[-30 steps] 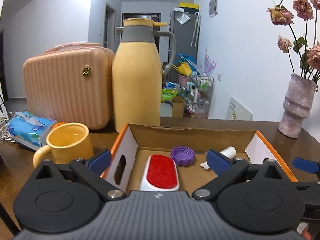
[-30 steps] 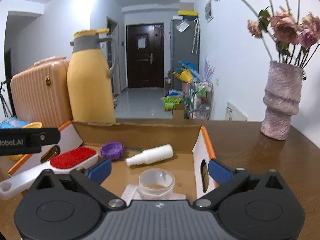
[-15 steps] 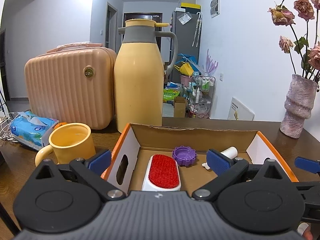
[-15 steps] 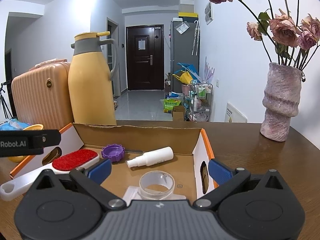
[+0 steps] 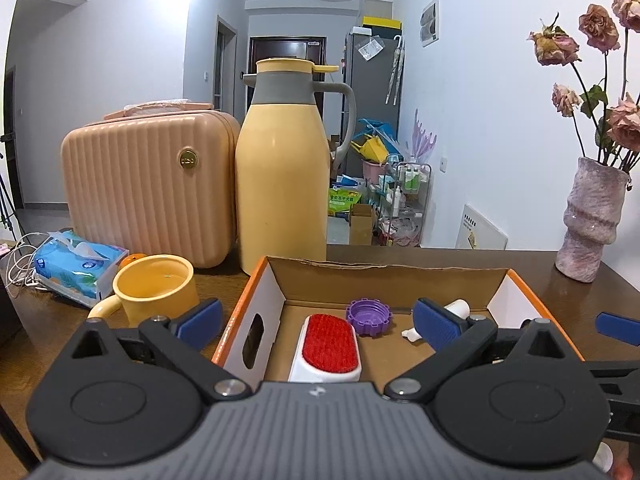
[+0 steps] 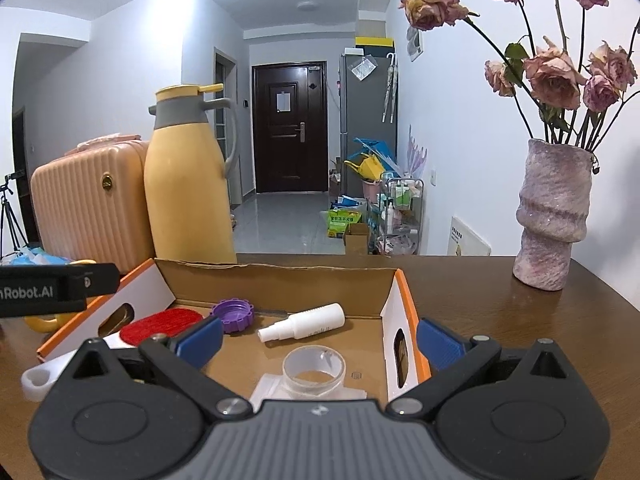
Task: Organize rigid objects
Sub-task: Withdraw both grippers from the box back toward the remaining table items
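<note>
An open cardboard box (image 5: 384, 276) (image 6: 276, 280) with orange-edged flaps sits on the dark wooden table. Inside lie a white brush with a red pad (image 5: 329, 344) (image 6: 160, 325), a purple ribbed cap (image 5: 369, 315) (image 6: 233, 313), a small white spray bottle (image 6: 303, 323) (image 5: 456, 307) and a clear round ring on a clear base (image 6: 313, 369). My left gripper (image 5: 318, 322) hangs open over the box's near left part, nothing between its blue pads. My right gripper (image 6: 320, 340) is open above the box's near right part, also holding nothing.
A yellow thermos jug (image 5: 282, 168) and a peach hard case (image 5: 148, 184) stand behind the box. A yellow mug (image 5: 154, 290) and a blue tissue pack (image 5: 78, 268) lie to the left. A pink vase of dried roses (image 6: 552, 216) stands at the right.
Both grippers have drawn back and risen a little from the box; the jug and box look smaller and farther. Both stay open. The items in the box have not moved.
</note>
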